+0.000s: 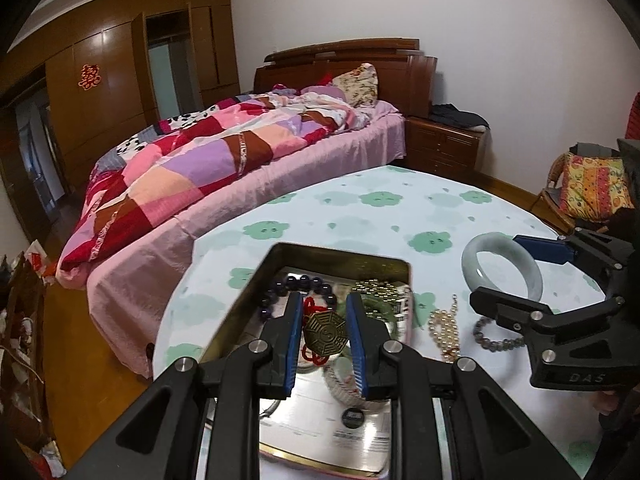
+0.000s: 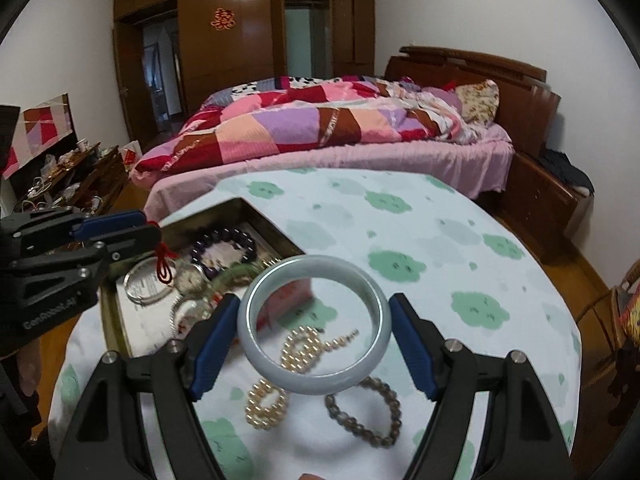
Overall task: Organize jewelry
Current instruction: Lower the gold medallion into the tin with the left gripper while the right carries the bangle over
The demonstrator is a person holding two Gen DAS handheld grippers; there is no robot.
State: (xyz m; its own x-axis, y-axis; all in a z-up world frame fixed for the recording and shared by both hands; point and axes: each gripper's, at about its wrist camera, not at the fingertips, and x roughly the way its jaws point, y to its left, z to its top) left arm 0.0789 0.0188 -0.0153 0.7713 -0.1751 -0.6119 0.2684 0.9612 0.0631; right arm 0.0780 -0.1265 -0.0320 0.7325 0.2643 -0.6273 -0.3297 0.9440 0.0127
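Observation:
My left gripper [image 1: 324, 308] is shut on a brass octagonal pendant [image 1: 325, 330] with a red knotted cord, held above the open metal tin [image 1: 280, 249]. In the right wrist view the left gripper [image 2: 148, 224] hangs over the tin [image 2: 240, 203] with the red cord [image 2: 164, 266] dangling. My right gripper [image 2: 314, 304] is shut on a pale jade bangle [image 2: 316, 380], lifted above the table; the left wrist view shows this bangle [image 1: 480, 245] too. In the tin lie a purple bead bracelet [image 2: 224, 246], a silver bangle [image 2: 140, 289] and other pieces.
On the round table's green-flowered cloth [image 2: 440, 240] lie pearl strands [image 2: 266, 402] and a grey bead bracelet [image 2: 362, 412]. A bed [image 2: 320, 152] stands just beyond the table. A cluttered dresser [image 2: 80, 176] is at the left, a cushioned chair [image 1: 592, 188] at the right.

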